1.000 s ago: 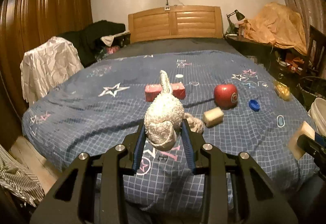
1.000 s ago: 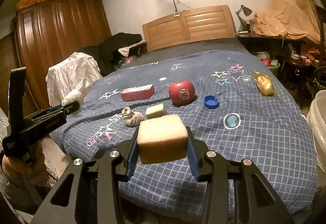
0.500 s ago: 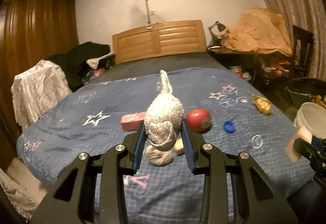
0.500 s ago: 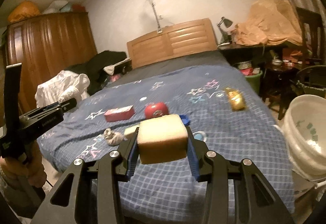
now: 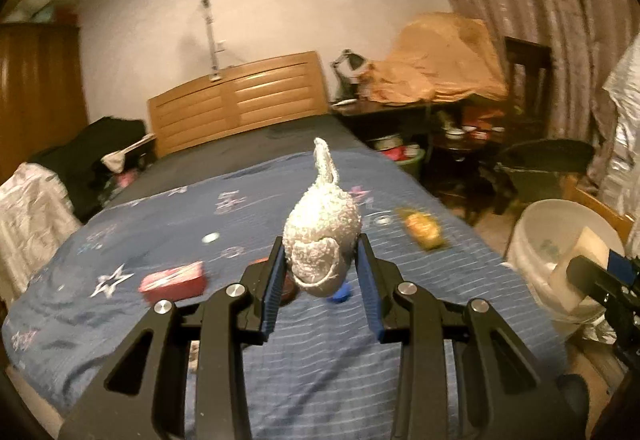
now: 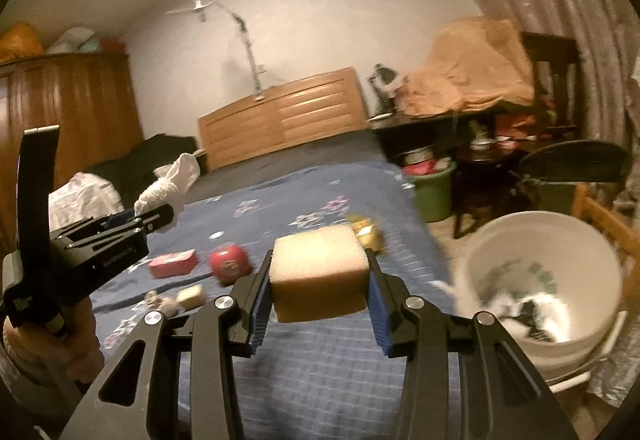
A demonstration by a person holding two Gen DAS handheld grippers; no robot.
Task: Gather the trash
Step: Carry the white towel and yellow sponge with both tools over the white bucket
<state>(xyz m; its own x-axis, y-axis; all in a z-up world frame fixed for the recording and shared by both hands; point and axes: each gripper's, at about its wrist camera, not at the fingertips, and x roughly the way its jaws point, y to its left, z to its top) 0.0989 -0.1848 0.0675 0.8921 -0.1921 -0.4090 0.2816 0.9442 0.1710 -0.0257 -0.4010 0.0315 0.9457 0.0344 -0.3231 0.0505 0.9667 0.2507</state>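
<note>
The left gripper (image 5: 322,272) is clamped on a white crumpled wad (image 5: 322,236), the right gripper (image 6: 318,282) on a tan sponge block (image 6: 320,272), both held above the blue star-print bedspread (image 6: 312,372). A red box (image 6: 174,263), red ball (image 6: 231,263) and yellow wrapper (image 5: 424,228) lie on it. The white bucket (image 6: 532,224) stands beside the bed to the right, nothing between it and the sponge.

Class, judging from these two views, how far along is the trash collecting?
Done: the white bucket already holds scraps. In hand: left gripper clamps a woolly wad; right gripper clamps a sponge block. Left on the bed: red box, red ball, yellow wrapper.
</note>
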